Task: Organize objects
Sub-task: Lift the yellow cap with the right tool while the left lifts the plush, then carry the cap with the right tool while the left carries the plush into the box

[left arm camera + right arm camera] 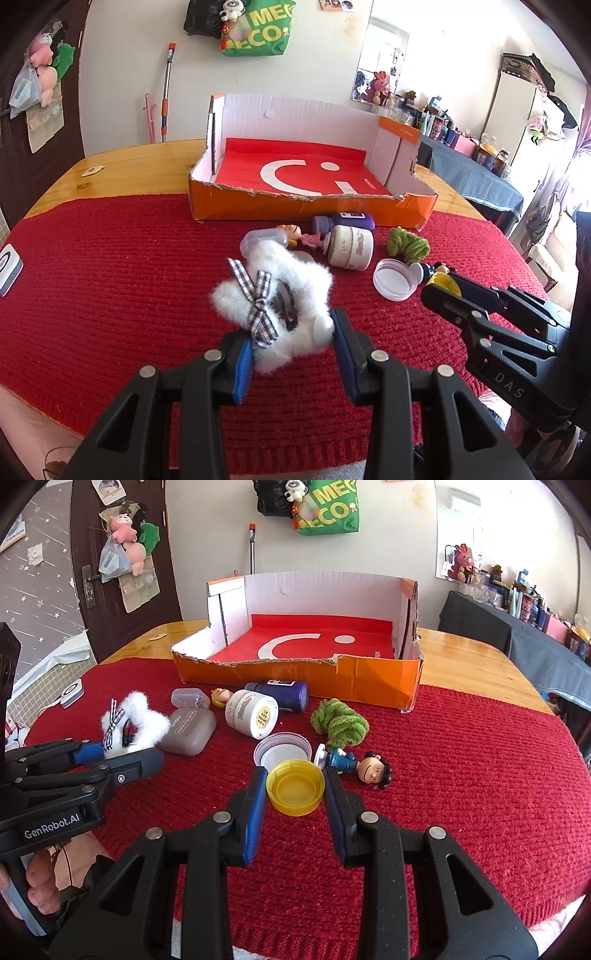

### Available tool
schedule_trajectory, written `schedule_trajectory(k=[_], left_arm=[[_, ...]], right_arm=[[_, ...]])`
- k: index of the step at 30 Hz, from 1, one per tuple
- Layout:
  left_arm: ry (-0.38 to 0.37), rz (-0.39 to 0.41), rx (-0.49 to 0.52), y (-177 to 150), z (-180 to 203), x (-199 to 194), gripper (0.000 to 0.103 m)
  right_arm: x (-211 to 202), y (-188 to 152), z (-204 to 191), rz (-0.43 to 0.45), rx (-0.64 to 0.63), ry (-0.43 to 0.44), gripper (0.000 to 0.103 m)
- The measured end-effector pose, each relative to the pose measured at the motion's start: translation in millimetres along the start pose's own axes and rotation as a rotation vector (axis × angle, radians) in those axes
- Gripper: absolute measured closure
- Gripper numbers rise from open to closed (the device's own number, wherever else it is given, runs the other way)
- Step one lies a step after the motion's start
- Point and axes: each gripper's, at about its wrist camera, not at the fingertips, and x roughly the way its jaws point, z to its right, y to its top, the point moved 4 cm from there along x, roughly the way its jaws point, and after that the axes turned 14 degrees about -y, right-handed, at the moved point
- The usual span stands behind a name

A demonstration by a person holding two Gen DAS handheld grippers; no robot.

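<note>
On the left hand-held gripper [122, 755], seen from the right wrist, white lettering reads "GenRobot.AI"; the right hand-held gripper [441, 291], seen from the left wrist, bears the letters "DAS". A green bag [330, 511] on the far wall shows yellow letters "MEG" above "ECO". A grey case [190, 733] carries small print, too fine to read with certainty.

Left hand-held gripper: angled down toward the tabletop [129, 162], its blue pads pinching a fluffy white clip [280, 299] tied with a checked ribbon bow; a metal hair clip shows on its face. Bare fingers [40, 884] wrap the handle at lower left of the right-wrist view.

Right hand-held gripper: likewise angled down, pinching a round yellow cap [295, 786] of translucent plastic, open side up.

A ribbed red knit cloth [110, 266] covers the near part of the wooden tabletop. Beyond the two held things lie a clear round lid [282, 749], a big-headed figurine [360, 768] on its side, a green chenille twist [340, 722], a white jar [251, 714] on its side with a yellow label on its end, a purple bottle [282, 694], a clear capsule [188, 698] and a small doll head [220, 698].

Behind them stands a torn orange cardboard box [310, 210], white inside, its red floor printed with a white smile.
</note>
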Motion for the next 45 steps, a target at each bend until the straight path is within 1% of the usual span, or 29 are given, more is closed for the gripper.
schedule_trajectory(k=[3, 10, 20, 30, 38, 45], left_arm=[[-0.006, 0.007, 0.005, 7, 1, -1, 0.063], [-0.011, 0.018, 0.014, 32, -1, 2, 0.063], [-0.024, 0.025, 0.025, 79, -8, 17, 0.063], [-0.022, 0.000, 0.030, 115, -22, 43, 0.063], [-0.039, -0.042, 0.045, 138, -29, 68, 0.063], [-0.053, -0.083, 0.038, 155, -41, 93, 0.063]], right_arm=[[-3, 7, 0, 0.011, -0.001, 0.003, 0.074], [-6, 35, 4, 0.042, 0.001, 0.005, 0.074], [9, 80, 7, 0.049, 0.006, 0.010, 0.074], [43, 110, 10, 0.005, 0.017, 0.021, 0.074], [69, 128, 13, -0.041, 0.018, 0.020, 0.074], [94, 141, 18, -0.081, 0.025, 0.016, 0.074]])
